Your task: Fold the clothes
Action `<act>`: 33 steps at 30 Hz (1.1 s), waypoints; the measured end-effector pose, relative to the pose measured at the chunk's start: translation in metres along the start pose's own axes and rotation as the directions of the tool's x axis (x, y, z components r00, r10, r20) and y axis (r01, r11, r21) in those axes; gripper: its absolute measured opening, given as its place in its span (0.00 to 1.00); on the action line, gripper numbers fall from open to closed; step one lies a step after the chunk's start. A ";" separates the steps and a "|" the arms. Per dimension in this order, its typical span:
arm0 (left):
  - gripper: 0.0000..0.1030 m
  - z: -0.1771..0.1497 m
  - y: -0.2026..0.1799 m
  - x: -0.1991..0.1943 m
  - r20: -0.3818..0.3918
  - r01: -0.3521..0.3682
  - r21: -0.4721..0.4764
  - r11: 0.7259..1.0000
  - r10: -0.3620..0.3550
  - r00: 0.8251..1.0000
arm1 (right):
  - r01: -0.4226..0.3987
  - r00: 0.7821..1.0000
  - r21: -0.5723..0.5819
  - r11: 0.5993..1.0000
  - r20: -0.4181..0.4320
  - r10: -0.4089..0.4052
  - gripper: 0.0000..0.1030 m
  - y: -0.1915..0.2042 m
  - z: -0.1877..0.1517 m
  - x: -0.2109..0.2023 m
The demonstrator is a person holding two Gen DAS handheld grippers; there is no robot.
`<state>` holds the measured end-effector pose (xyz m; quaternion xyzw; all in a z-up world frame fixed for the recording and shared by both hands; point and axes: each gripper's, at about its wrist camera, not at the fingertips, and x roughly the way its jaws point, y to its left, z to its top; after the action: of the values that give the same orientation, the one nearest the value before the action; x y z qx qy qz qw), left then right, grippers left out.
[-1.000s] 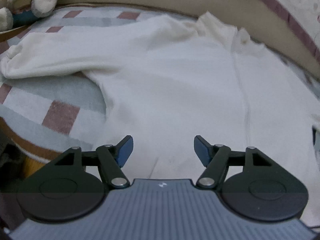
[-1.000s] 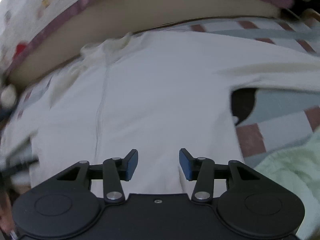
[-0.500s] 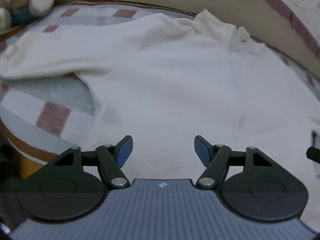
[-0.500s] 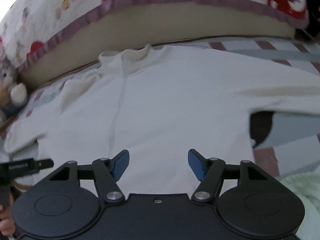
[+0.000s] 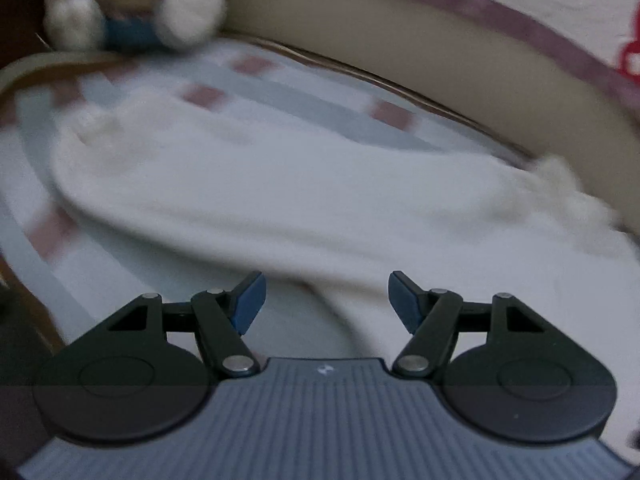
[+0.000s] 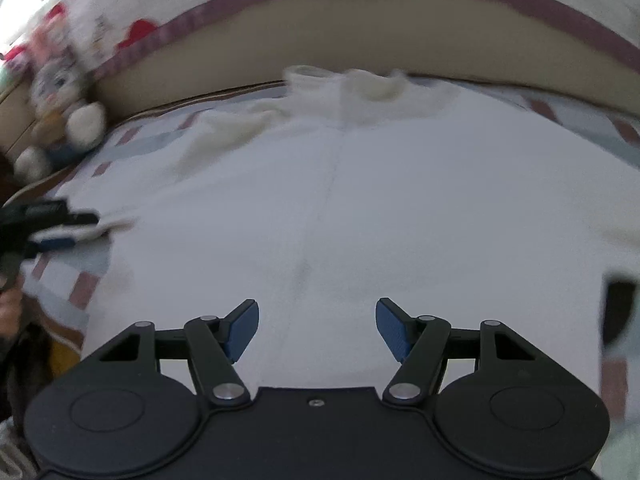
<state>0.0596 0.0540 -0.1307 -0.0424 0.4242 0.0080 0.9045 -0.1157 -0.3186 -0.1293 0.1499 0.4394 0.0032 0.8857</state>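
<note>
Two grippers, both w/ jaws apart and nothing between the blue pads. Right gripper (image 6: 317,330) hangs low over the body of the white long-sleeved knit top (image 6: 360,220); its jaws have just been opening, cloth below them, not in them. Left gripper (image 5: 325,300) sits over the spot where the left sleeve (image 5: 240,196) meets the body, pads clear of the fabric as far as the blur lets me judge.

Top lies spread face-up on the pale blue blanket with dusty-pink squares (image 5: 256,92), centre seam running away from the right camera to the collar (image 6: 352,88), which is rumpled at the far edge. Left sleeve stretches out sideways toward the cuff (image 5: 86,128).

Handling, my read: soft, light, limp knit, no stiffness, will drape and drag rather than slide as a sheet; prob. grippy on the fleecy blanket. Best holds look like the cuff or sleeve edge and the hem corners: pinch a doubled edge, lift, carry over the body.

Room: blanket left of the sleeve is bare, good for a sweep. Far side is tight, w/ the beige padded bolster with mauve piping (image 6: 360,36) close behind the collar. Grey-and-white plush toy (image 5: 136,12) sits in the far left corner, apart from the cuff but near enough to mind.
</note>
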 end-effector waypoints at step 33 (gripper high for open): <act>0.06 0.058 0.131 0.022 0.138 -0.130 -0.487 0.864 0.224 0.965 | -0.059 0.990 -0.123 0.991 0.120 0.074 0.67 0.074 -0.001 0.050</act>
<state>0.1119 0.1894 -0.1196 -0.2218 0.3233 0.1987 0.8982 -0.0761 -0.2410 -0.1489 0.1112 0.3774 0.0499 0.9180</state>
